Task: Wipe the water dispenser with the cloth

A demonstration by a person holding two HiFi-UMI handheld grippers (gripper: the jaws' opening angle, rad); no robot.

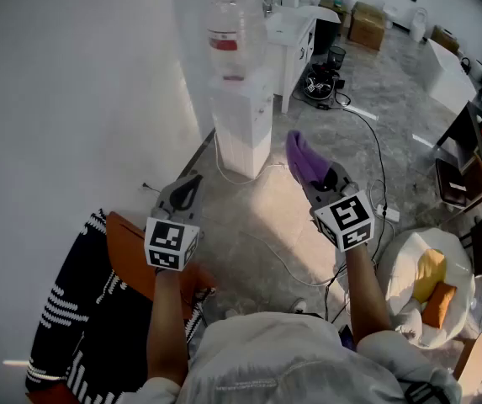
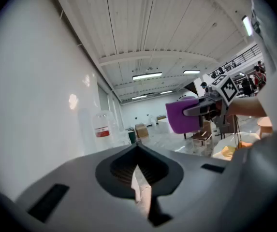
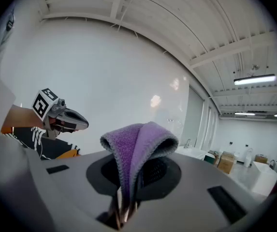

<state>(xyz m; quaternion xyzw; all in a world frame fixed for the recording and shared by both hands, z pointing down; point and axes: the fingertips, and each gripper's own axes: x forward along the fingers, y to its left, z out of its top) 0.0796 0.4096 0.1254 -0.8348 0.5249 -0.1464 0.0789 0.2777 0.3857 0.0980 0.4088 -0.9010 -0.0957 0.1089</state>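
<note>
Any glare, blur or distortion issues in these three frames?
Head view: strong fisheye bend, water dispenser pale against the white wall. Left gripper view: round black vignette, lamp glare on the wall. Right gripper view: same vignette, two glare spots on the wall, cloth sharp.

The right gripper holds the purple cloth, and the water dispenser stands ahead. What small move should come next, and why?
Probably carry the right gripper forward to the water dispenser. Its jaws are shut on the cloth, which hangs in the air, clearly apart from the dispenser by the wall, so no wiping contact exists yet. The left gripper is shut and empty.
</note>
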